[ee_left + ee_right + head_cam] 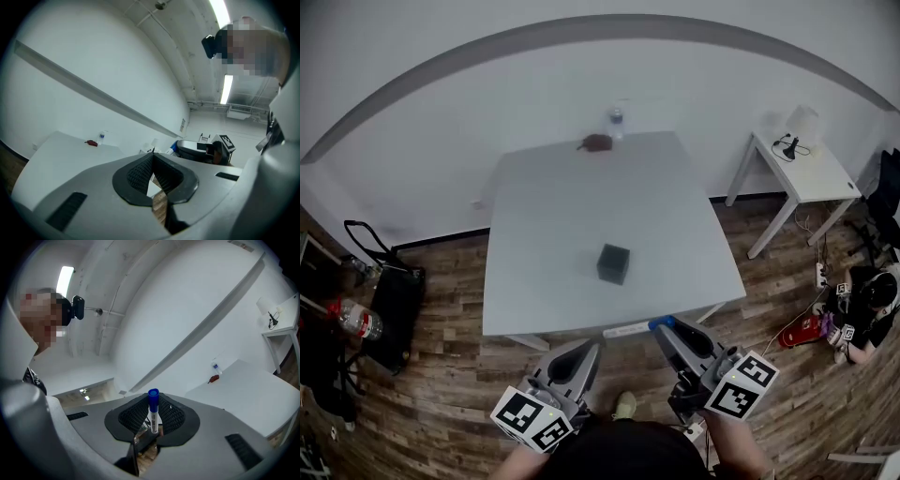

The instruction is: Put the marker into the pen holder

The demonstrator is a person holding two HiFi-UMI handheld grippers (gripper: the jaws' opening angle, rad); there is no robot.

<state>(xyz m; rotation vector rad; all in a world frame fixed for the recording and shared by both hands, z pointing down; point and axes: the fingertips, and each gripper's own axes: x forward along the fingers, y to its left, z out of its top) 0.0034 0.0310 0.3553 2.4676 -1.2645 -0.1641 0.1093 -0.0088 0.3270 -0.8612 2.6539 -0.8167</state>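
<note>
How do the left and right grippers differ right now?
The right gripper is shut on the marker, its blue cap poking past the tips; the left gripper holds nothing. The left gripper's jaws meet at the tips; the right gripper's are held apart by the marker. Both sit by the table, at its near edge.

Left gripper [589,347] closed, empty; right gripper [663,326] clamping marker [153,409] upright.

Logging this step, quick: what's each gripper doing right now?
Left gripper: closed, nothing between its jaws.
Right gripper: closed on the blue-capped marker.
</note>
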